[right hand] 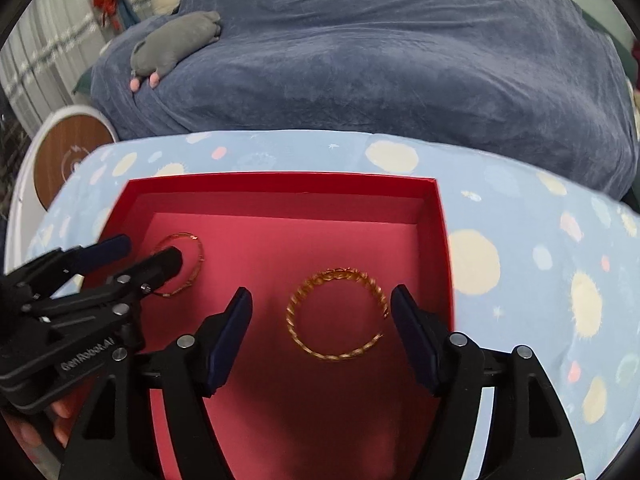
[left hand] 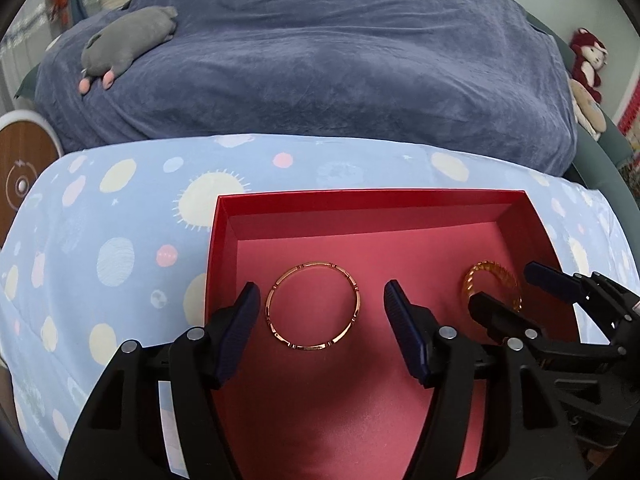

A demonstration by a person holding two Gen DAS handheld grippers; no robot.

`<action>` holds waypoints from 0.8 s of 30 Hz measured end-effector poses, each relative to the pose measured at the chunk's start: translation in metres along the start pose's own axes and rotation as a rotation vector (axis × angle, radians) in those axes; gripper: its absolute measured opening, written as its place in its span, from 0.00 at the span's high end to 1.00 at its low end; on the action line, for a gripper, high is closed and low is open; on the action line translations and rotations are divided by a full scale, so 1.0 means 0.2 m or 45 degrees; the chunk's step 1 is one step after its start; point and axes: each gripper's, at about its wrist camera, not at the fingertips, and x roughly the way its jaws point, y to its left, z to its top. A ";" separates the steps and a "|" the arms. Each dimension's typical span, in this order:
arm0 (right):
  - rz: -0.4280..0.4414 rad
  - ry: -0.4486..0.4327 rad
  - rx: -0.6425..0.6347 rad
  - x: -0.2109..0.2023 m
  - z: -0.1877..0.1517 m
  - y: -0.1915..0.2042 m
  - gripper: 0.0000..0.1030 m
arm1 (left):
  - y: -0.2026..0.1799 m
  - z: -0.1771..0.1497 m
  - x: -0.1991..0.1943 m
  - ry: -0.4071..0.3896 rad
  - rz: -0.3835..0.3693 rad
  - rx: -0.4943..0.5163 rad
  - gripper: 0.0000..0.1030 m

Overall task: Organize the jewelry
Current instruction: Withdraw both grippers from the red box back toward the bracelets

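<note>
Both grippers hang spread wide over an open red box (left hand: 520, 216) that lies on a pale blue planet-print sheet (left hand: 120, 240), and neither holds or touches anything. From the left wrist, the left gripper (left hand: 320, 312) frames a thin gold bangle (left hand: 313, 306) lying flat on the pink floor of the box, clear of both pads; the right gripper (left hand: 504, 284) shows at the right, partly covering a twisted gold bangle (left hand: 492, 280). The right wrist view gives that twisted bangle (right hand: 338, 314) whole, lying flat between the open fingers of the right gripper (right hand: 322, 312), while the left gripper (right hand: 150, 250) hides part of the thin bangle (right hand: 180, 264) at the left. Only the left wrist view shows a red doll (left hand: 588, 60) at the far right. Two bangles, one box, and one grey plush toy (left hand: 128, 40) on the dark blue blanket (left hand: 340, 60) beyond.
</note>
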 end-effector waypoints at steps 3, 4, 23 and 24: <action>0.009 -0.004 0.044 -0.02 -0.01 -0.03 0.33 | -0.04 -0.02 -0.03 -0.041 0.024 0.046 0.39; -0.003 -0.004 0.051 -0.03 -0.01 -0.04 0.33 | -0.05 -0.02 -0.05 -0.060 0.043 0.044 0.37; -0.021 -0.129 0.052 -0.78 -0.62 -0.03 0.32 | 0.16 -0.54 -0.69 -0.100 0.008 -0.189 0.27; -0.026 -0.126 0.057 -0.79 -0.66 -0.02 0.32 | 0.17 -0.59 -0.71 -0.092 0.007 -0.198 0.27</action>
